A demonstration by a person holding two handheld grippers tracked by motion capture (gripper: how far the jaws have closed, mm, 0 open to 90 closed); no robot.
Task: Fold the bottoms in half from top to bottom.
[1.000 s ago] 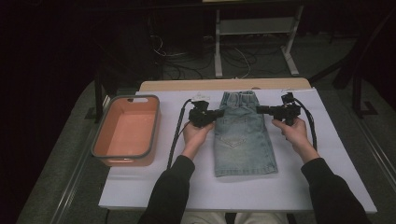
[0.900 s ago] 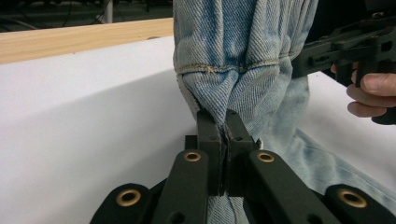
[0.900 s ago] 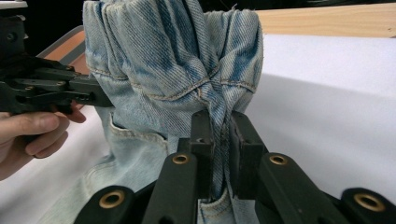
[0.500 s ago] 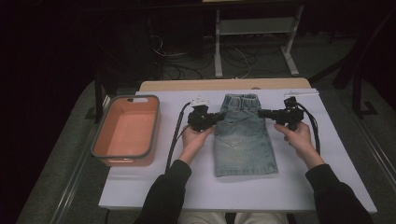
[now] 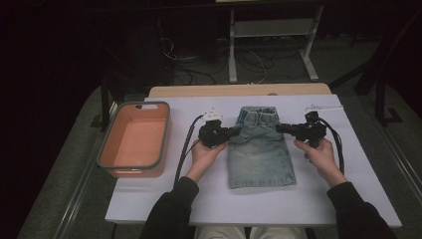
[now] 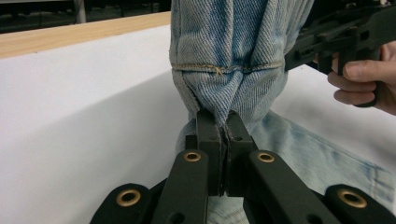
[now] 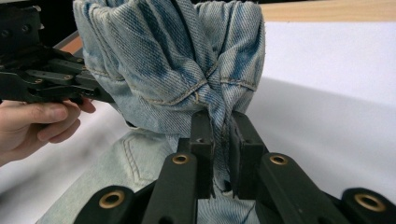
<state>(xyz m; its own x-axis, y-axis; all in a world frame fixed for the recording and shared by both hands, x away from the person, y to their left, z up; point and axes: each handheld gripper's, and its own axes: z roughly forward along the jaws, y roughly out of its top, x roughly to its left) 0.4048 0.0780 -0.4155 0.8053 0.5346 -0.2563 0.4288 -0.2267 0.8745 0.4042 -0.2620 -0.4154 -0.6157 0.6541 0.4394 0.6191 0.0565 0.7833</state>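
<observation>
A light blue denim skirt (image 5: pixel 260 149) lies flat on the white table (image 5: pixel 249 204), its elastic waistband at the far end. My left gripper (image 5: pixel 234 132) pinches the skirt's left side edge just below the waistband, and the denim (image 6: pixel 229 56) bunches up above its shut jaws. My right gripper (image 5: pixel 281 128) pinches the opposite side edge, with folds of the denim (image 7: pixel 187 60) gathered between its jaws. Each gripper view shows the other hand and its gripper across the skirt.
An orange bin (image 5: pixel 134 139) with a grey rim stands at the table's left. A wooden strip (image 5: pixel 239 90) runs along the far edge. Beyond it stand a white metal frame (image 5: pixel 271 30) and loose cables on a dark floor.
Both grippers have slid a little toward me along the skirt's side edges and now hold the upper part of the skirt lifted and bunched.
</observation>
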